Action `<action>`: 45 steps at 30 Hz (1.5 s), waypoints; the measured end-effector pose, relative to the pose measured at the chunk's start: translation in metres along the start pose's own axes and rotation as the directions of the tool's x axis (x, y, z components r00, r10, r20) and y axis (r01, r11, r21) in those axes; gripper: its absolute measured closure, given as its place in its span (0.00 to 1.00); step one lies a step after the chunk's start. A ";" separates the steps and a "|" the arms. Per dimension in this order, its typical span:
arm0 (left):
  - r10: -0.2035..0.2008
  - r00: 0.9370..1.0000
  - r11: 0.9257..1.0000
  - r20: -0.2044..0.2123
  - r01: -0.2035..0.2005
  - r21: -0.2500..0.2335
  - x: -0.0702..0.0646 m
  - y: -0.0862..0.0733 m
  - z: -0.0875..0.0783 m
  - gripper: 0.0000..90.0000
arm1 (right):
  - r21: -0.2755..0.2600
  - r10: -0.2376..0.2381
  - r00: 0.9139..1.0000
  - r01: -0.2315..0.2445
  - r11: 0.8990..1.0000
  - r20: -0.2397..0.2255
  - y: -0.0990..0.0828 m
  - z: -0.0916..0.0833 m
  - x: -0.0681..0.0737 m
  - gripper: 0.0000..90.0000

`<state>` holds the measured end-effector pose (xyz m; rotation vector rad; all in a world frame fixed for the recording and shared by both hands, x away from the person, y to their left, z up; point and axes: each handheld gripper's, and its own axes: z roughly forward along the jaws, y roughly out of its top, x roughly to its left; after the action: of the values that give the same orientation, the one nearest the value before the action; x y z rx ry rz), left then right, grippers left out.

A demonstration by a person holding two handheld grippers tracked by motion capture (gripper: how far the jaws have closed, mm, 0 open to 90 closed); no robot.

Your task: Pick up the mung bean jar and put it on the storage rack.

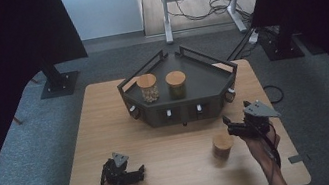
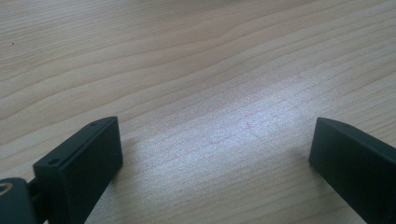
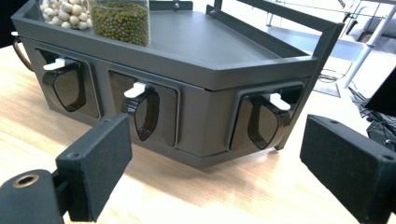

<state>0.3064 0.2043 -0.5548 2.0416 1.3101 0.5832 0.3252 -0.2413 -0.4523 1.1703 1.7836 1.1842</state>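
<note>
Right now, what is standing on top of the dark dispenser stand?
Two cork-lidded jars stand on the dispenser stand: one with pale beans, one with green beans. What its lower compartments hold cannot be seen.

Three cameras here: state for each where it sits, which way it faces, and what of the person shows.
High view: above the person's side, facing forward and down on the table; both forearms, left gripper, right gripper.
Left gripper view: rides that gripper, facing bare tabletop between open jaws.
Right gripper view: faces the dark rack between open jaws.
Shared: rack and its two jars.

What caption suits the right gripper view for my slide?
Open right gripper facing the dark dispenser stand, two filled jars on top.
</note>
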 end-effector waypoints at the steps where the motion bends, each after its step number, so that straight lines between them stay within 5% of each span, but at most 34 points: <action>1: 0.000 1.000 1.000 0.000 0.000 0.000 0.000 0.000 0.000 0.03 | 0.000 0.004 1.000 -0.004 1.000 0.003 -0.001 0.000 0.000 0.10; 45: -0.001 1.000 1.000 -0.001 0.001 0.000 0.000 0.000 0.000 0.03 | 0.043 0.083 0.992 -0.087 0.995 0.091 -0.051 -0.011 -0.019 0.10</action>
<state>0.3061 0.2042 -0.5548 2.0416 1.3114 0.5837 0.3073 -0.2716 -0.4948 1.3175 1.7180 1.1259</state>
